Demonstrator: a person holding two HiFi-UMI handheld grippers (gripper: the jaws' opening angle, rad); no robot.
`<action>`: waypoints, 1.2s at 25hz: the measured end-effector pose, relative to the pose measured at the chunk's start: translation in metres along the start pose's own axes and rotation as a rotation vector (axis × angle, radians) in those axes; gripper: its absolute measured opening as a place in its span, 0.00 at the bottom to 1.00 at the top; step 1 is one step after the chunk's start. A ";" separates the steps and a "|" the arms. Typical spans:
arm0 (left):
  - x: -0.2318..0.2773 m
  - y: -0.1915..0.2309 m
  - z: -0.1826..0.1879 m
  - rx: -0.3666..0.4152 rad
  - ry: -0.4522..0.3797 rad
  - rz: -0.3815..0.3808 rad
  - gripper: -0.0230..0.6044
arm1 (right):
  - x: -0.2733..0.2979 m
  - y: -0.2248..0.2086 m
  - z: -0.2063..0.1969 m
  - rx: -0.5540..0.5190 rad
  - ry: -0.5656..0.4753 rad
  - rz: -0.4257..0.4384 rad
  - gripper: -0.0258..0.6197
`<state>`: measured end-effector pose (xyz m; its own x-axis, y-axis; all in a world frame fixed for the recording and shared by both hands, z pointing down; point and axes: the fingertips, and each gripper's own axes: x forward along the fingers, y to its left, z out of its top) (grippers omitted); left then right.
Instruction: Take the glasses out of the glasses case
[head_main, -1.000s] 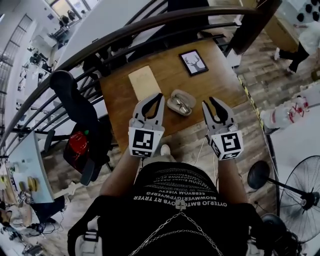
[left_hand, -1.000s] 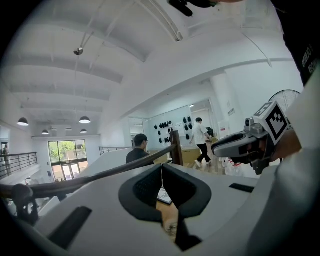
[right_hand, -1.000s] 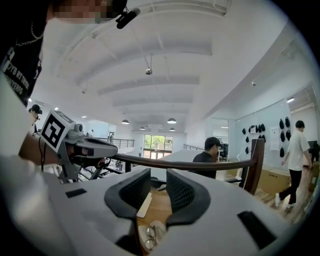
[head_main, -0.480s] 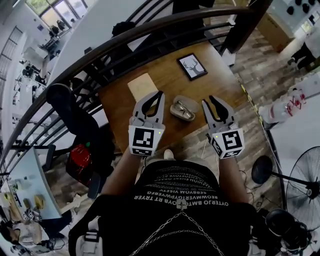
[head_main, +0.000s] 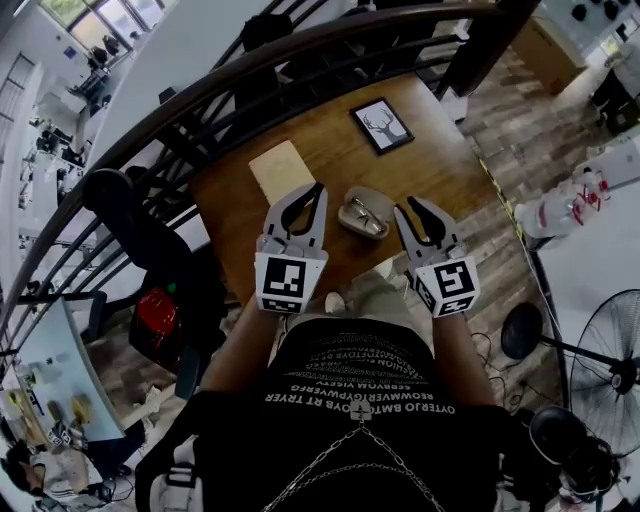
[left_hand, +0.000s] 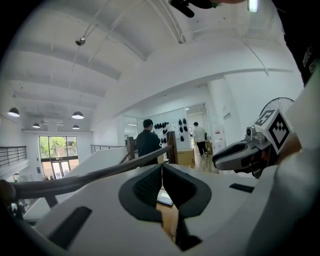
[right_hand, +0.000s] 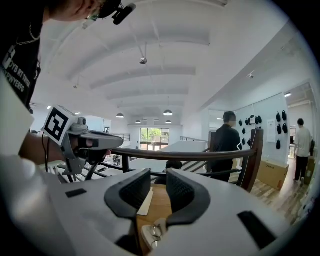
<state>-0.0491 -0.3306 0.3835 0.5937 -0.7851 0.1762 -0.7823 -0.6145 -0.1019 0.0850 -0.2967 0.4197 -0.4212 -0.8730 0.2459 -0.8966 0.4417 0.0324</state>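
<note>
One brown wooden bench (head_main: 335, 165) stood behind a dark, curved railing (right_hand: 200, 154), with grey-brown plank floor (head_main: 520, 130) around it and a round, wire-caged fan (head_main: 605, 375) off to the right. I held my left hand-held gripper (head_main: 314, 190) over the bench's near edge. Its grey jaws with ribbed pads were pressed together at the tips, with nothing in them. My right hand-held gripper (head_main: 410, 204) hung beside it with its jaws spread, and it was empty too. Between the two, farther in on the bench and touched by neither, lay the glasses case (head_main: 362, 212). It was a pale, rounded clamshell with its lid open, and the thin-framed glasses (head_main: 366, 217) lay inside. Beyond it lay a flat, pale tan rectangular board (head_main: 281, 172) and a black-framed deer picture (head_main: 381, 125). Each gripper carried a white cube with black square markers.
</note>
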 end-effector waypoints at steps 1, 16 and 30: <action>0.001 0.001 -0.001 -0.001 0.003 0.003 0.08 | 0.003 -0.001 -0.003 0.004 0.008 0.003 0.20; 0.032 0.018 -0.014 -0.009 0.051 0.058 0.08 | 0.065 -0.022 -0.081 0.056 0.156 0.104 0.20; 0.056 0.029 -0.053 -0.049 0.120 0.100 0.08 | 0.103 -0.024 -0.177 0.120 0.324 0.195 0.20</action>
<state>-0.0483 -0.3886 0.4425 0.4884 -0.8253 0.2834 -0.8461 -0.5274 -0.0778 0.0873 -0.3602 0.6152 -0.5377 -0.6558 0.5299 -0.8215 0.5489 -0.1543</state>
